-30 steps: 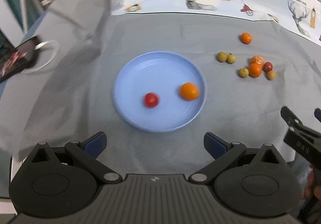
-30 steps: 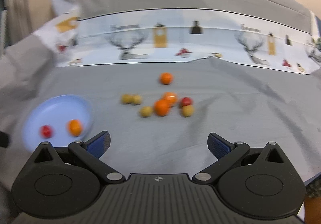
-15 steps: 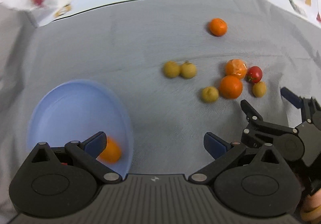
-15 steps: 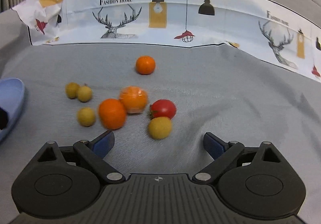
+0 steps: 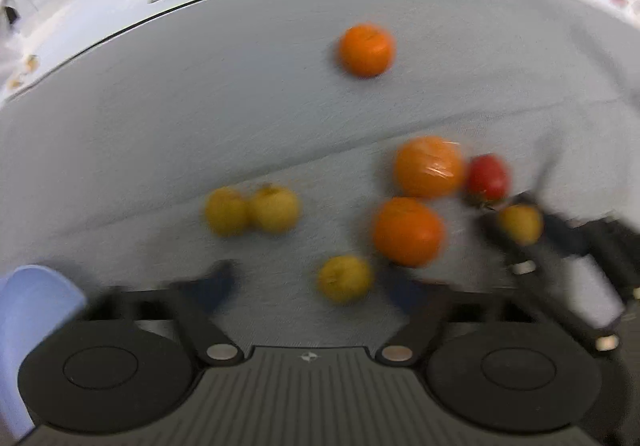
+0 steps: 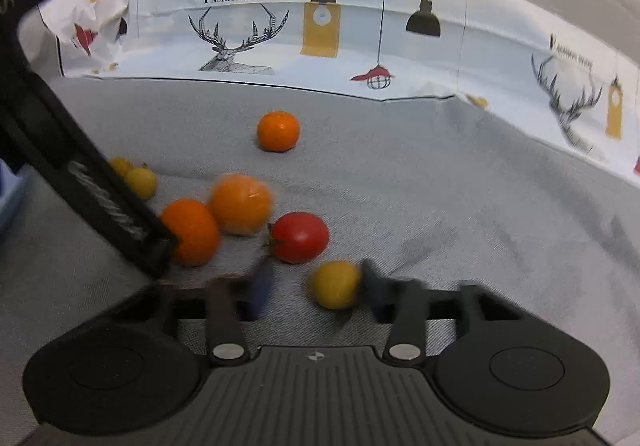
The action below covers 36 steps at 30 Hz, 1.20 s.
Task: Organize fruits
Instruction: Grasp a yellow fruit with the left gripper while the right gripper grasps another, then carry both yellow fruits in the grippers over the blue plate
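Lower left of the left wrist view: only an edge of the blue plate (image 5: 36, 310), well apart from the loose fruit. At lower centre, left gripper (image 5: 310, 280) wide open around a small yellow fruit (image 5: 346, 278), nothing clamped; heavily blurred, so liable to knock it rolling or bump the orange (image 5: 408, 232) just beyond. In the right wrist view, lower centre, right gripper (image 6: 316, 286) partly closed around a second yellow fruit (image 6: 336, 284), gap on its left side, not yet pinched. Could squirt out towards the tomato (image 6: 300, 236) under an off-centre squeeze. Also crowded enough for a collision.
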### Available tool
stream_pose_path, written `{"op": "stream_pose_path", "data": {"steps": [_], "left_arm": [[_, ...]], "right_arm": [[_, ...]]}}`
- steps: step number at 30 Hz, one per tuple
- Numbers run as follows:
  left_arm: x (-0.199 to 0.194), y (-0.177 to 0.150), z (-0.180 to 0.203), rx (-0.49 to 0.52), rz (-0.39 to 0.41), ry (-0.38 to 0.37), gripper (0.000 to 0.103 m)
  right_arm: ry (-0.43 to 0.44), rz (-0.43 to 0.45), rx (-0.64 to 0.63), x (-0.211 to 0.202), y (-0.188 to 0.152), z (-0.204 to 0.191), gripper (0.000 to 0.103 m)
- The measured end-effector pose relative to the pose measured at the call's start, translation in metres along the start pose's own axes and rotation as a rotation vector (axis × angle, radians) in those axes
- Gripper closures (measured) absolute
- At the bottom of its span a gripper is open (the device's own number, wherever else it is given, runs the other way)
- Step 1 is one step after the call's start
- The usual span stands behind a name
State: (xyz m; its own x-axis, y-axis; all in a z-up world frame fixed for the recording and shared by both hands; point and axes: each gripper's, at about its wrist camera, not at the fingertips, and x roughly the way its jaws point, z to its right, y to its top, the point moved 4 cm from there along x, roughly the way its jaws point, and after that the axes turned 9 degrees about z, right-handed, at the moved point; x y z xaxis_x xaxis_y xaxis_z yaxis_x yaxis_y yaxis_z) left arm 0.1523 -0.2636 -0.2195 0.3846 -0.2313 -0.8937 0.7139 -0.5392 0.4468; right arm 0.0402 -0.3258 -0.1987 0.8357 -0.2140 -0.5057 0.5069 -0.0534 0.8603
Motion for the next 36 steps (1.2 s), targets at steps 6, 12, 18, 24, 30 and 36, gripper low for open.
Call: {"op": "stream_pose_path", "data": {"steps": [6,12,18,24,30,36], "left_arm": [[-0.029,-0.003,0.01,0.064,0.087,-0.04,0.074],[-0.069,-0.015,-0.008,0.02,0.108,-0.042,0.074],[-0.134,-0.04,-0.027,0.004,0.146,-0.016,0.074],[-0.203,-0.082,-0.055,-0.031,0.17,-0.002,0.074],[-0.256,-0.138,-0.091,-0.099,0.178,0.019,0.074],[-0.299,-0.185,-0.126,-0.18,0.233,0.076,0.074]], "right_arm": [[-0.032,0.05,0.046,-0.007,0.004,0.008,0.076],[-0.055,0.104,0.072,-0.017,0.008,0.014,0.076],[-0.111,0.119,0.126,-0.033,0.012,0.023,0.076],[-0.116,0.186,0.176,-0.1,0.034,0.008,0.076],[0.062,0.248,0.213,-0.198,0.054,-0.048,0.075],[0.291,0.236,0.194,-0.27,0.071,-0.121,0.075]]}}
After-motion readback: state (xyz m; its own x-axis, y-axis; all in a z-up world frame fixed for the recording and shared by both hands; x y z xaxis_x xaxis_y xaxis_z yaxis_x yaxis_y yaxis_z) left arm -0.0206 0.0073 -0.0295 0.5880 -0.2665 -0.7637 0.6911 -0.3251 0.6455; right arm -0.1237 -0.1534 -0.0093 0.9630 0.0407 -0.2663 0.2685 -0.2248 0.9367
